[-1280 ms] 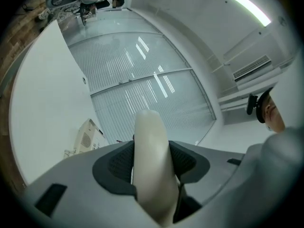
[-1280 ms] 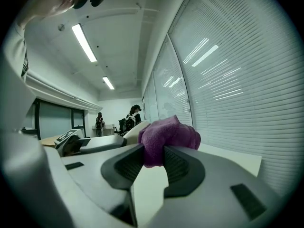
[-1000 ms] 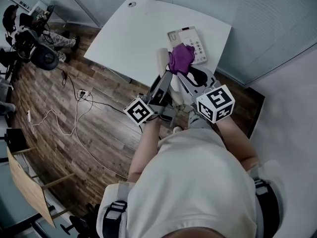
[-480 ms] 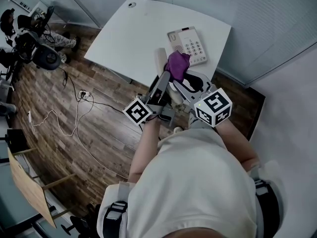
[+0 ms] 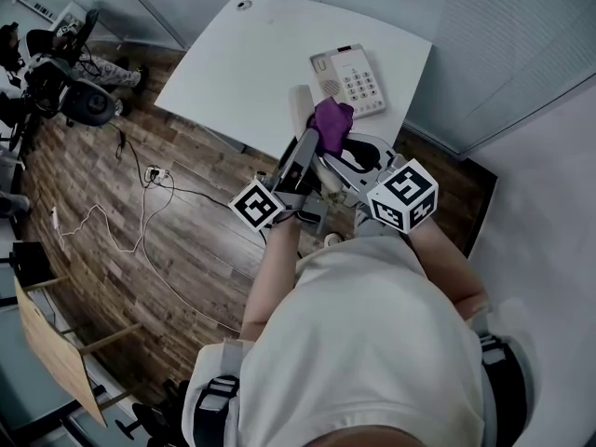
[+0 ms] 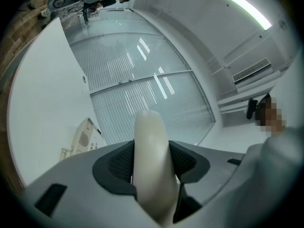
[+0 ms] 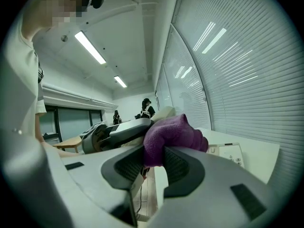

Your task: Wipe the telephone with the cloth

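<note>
Head view sets both tools close together over the near edge of the curved white table. The left gripper has its jaws closed on the long cream plastic handset, and the right gripper pinches a bunched purple fabric cloth between its pads. The coming wipe turns on one relation: the cloth sits just beside the handset's far half, on its right, and the handset's long axis runs straight out along the left jaws, away from the person, so a stroke should travel along that line. The cream push-button telephone base lies flat on the table beyond both, nearer the right gripper. Left gripper view shows the handset held upright between the pads. Whether cloth and handset actually touch is unclear. The handset's near end is buried in the jaws, and no cord can be made out.
</note>
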Demonstrator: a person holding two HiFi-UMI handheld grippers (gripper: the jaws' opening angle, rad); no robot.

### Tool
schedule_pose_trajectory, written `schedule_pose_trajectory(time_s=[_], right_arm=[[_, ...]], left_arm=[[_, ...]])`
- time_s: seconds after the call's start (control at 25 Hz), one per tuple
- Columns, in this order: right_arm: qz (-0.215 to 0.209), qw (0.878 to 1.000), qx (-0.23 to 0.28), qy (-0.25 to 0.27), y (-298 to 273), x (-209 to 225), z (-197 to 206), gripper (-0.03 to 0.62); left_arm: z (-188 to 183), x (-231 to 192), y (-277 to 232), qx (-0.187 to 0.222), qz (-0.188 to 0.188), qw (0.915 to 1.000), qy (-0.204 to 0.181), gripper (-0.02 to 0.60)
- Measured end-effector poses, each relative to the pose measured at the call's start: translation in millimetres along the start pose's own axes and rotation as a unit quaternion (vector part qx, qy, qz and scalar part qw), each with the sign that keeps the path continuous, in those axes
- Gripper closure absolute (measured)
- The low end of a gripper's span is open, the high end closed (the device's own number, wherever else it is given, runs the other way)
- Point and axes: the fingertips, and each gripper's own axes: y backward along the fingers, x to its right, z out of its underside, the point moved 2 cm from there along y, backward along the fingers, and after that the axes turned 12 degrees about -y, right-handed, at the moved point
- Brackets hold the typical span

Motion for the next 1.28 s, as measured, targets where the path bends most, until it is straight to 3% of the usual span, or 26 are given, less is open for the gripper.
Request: schedule_pose_trajectory(time_s=[0.6,1.28], right_arm=[[-0.045,0.998,-0.040,0.036,16.3,-3.7,8.5,0.467],[-0.038,0.997,-0.063,0.022,28.2,7.7,30.4,0.467]], left_arm=[[-3.4,-0.6,-0.3,0.000,-0.009,0.9999,-0.011,0.353],[-17.6,-12.4,-2.7,0.018,-0.030,0.9992,-0.018,0.353]])
